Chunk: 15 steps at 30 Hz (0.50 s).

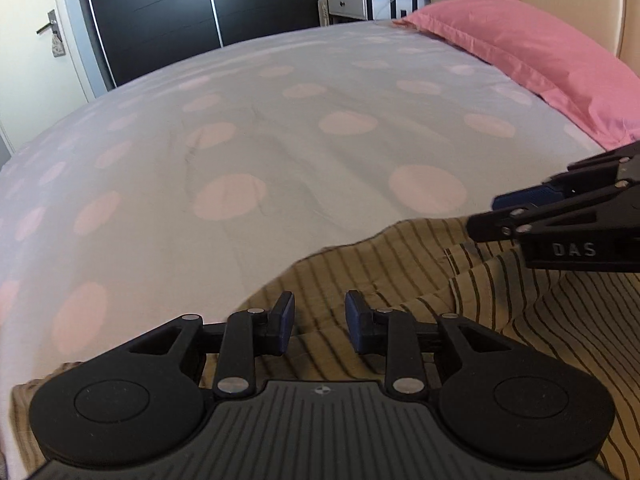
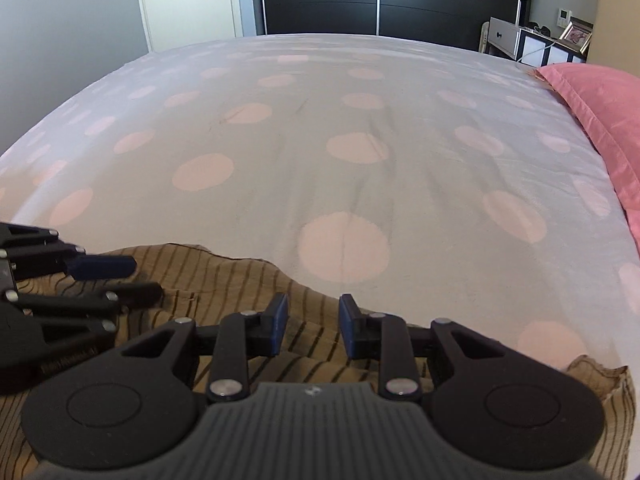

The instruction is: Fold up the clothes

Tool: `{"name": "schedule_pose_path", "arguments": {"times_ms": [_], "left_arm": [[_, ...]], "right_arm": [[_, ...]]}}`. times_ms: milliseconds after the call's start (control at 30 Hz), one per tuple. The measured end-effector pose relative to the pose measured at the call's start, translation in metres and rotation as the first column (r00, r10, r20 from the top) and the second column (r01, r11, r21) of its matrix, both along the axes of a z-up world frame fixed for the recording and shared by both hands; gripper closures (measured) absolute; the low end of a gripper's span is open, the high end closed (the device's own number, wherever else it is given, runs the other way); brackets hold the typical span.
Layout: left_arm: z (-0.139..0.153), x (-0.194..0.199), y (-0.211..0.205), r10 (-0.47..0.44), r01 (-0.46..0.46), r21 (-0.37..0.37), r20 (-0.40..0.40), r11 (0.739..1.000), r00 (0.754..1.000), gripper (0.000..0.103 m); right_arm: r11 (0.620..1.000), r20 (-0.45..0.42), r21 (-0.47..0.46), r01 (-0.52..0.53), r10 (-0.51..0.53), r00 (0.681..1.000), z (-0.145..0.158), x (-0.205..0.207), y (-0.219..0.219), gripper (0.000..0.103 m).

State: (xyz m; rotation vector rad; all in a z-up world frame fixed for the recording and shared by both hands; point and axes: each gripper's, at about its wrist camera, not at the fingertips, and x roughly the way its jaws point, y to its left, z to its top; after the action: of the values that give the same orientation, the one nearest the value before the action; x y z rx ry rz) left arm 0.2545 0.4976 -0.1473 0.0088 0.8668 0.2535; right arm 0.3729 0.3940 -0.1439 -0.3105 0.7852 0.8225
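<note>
A tan garment with thin dark stripes [image 1: 400,272] [image 2: 192,276] lies rumpled on the near part of the bed, its far edge wavy. My left gripper [image 1: 320,308] hovers over the garment's left part, its blue pads apart with only the cloth showing beneath the gap. My right gripper [image 2: 312,312] stands the same way over the right part, near the garment's far edge. Each gripper shows in the other view: the right gripper [image 1: 496,216] comes in from the right side, the left gripper [image 2: 136,280] from the left. Neither holds cloth.
The bed cover [image 1: 240,140] is pale with large pink dots and stretches far ahead. A pink pillow [image 1: 520,56] [image 2: 600,100] lies at the right by the headboard. A black wardrobe [image 1: 160,0], a door [image 1: 32,40] and a nightstand [image 1: 348,2] stand beyond the bed.
</note>
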Motion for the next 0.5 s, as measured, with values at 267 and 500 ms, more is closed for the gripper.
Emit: {"name": "schedule_pose_path", "arguments": {"times_ms": [267, 500], "left_arm": [[-0.005, -0.003, -0.006, -0.029, 0.029, -0.014, 0.017, 0.999, 0.999, 0.099], [0.014, -0.006, -0.008, -0.006, 0.002, 0.039, 0.101, 0.999, 0.995, 0.103]], "right_arm": [[0.996, 0.057, -0.06, -0.064, 0.068, 0.996, -0.014, -0.014, 0.0, 0.103], [0.999, 0.165, -0.003, -0.051, 0.051, 0.985, 0.011, -0.02, -0.004, 0.103]]}}
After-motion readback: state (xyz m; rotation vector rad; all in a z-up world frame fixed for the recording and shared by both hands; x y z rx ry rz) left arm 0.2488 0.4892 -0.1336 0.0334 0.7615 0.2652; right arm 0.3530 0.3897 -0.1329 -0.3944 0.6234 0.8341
